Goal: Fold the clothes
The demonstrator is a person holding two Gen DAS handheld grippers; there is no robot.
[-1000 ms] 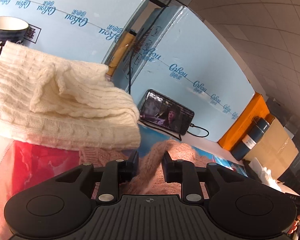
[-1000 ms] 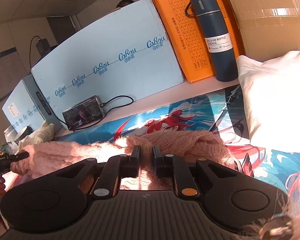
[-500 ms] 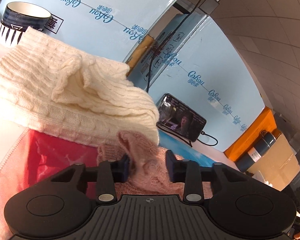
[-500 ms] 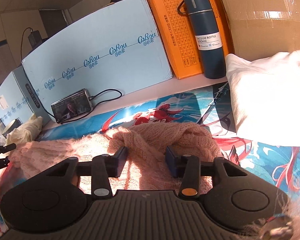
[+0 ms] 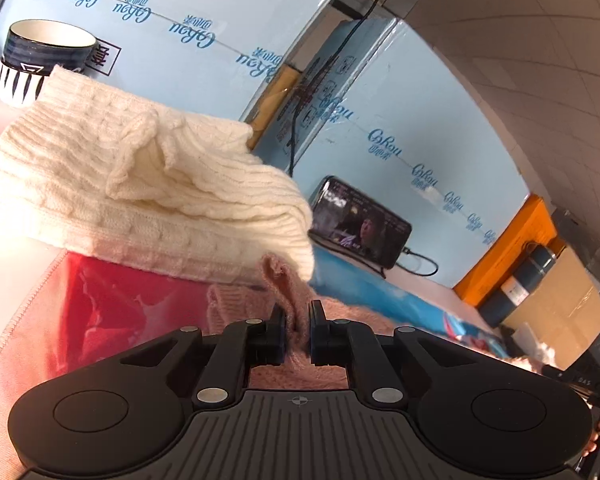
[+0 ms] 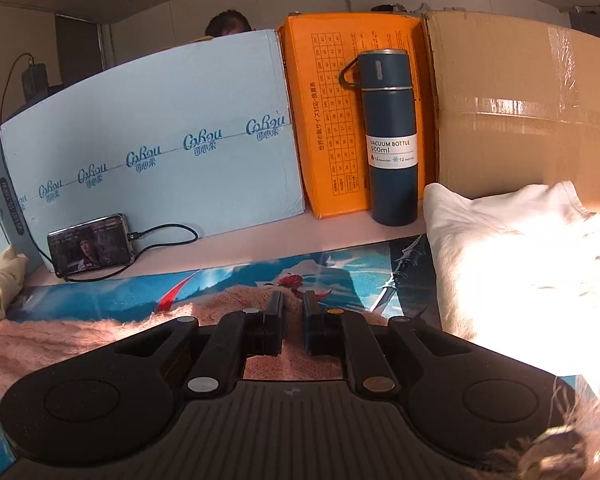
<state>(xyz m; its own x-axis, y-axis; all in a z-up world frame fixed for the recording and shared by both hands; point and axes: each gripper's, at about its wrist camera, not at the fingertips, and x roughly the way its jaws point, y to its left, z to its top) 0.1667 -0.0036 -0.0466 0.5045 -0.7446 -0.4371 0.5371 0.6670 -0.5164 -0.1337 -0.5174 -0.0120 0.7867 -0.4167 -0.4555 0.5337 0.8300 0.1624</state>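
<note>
Both tools clamped narrow on the pink knit sweater (image 5: pixel 240 300), one pinch per end, presumably to lift an edge for the fold. It lies across the printed mat (image 6: pixel 228 284) on the bench.

Left tool (image 5: pixel 298 320) holds a ridge of knit beside the folded cream sweater (image 5: pixel 140 184) (only that view shows the pile up close). Right tool (image 6: pixel 291 312) view adds the flask (image 6: pixel 390 136) and white garment (image 6: pixel 520 248).

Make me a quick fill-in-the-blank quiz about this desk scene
1. The left gripper has its jaws shut on a fold of the ____ sweater.
2. The label on the bottle reads ____ bottle.
3. The phone leans against a light ____ box.

Missing words: pink; vacuum; blue
</note>
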